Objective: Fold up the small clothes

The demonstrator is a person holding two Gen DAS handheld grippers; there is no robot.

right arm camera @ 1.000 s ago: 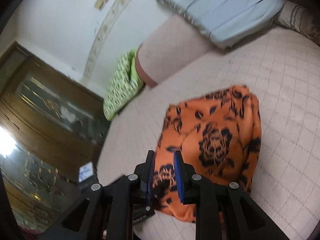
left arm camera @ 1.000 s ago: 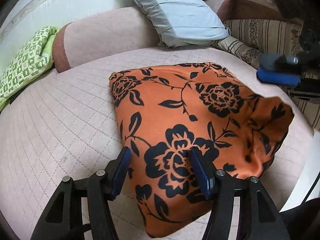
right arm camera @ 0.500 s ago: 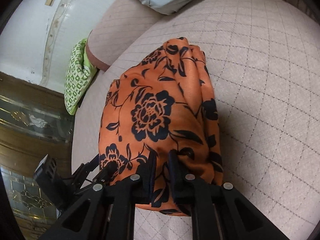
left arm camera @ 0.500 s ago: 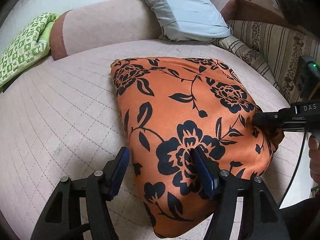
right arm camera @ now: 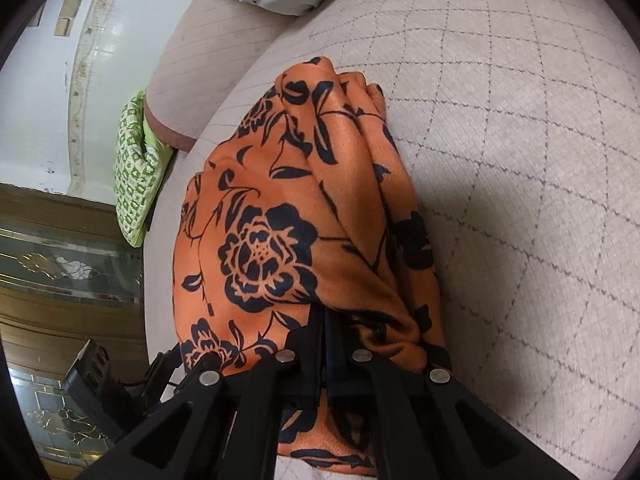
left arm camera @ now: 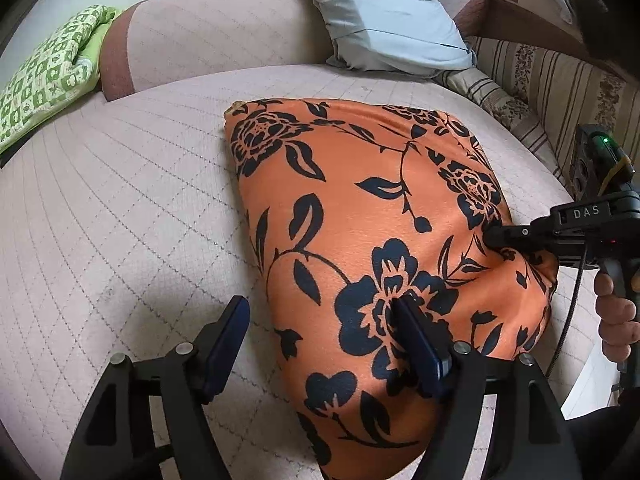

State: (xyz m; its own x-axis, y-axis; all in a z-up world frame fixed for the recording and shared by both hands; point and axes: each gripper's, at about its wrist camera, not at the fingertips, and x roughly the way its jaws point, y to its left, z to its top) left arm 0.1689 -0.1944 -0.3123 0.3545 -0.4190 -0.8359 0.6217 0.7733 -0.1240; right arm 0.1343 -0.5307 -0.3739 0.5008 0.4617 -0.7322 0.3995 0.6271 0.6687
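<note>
An orange garment with black flowers (left arm camera: pixel 360 216) lies folded on the pale quilted bed (left arm camera: pixel 120 240). My left gripper (left arm camera: pixel 320 328) sits low over its near left edge with its jaws opening. One blue pad (left arm camera: pixel 230 336) is over the bed and the other rests on top of the cloth, so nothing is pinched. My right gripper (left arm camera: pixel 494 237) comes in from the right, held by a hand (left arm camera: pixel 616 320). In the right wrist view the right gripper (right arm camera: pixel 322 316) is shut on a bunched fold of the garment (right arm camera: pixel 272 216).
A green checked cloth (left arm camera: pixel 44 92) lies at the bed's far left corner. A light blue pillow (left arm camera: pixel 384 20) leans on the padded headboard (left arm camera: pixel 224 36). A striped sofa back (left arm camera: pixel 560 92) runs along the right. A wooden glass-panelled door (right arm camera: pixel 60 280) stands beyond the bed.
The right gripper came down with the garment's right side and shut on it, and the raised cloth sank flat onto the bed. The left jaws spread wider.
</note>
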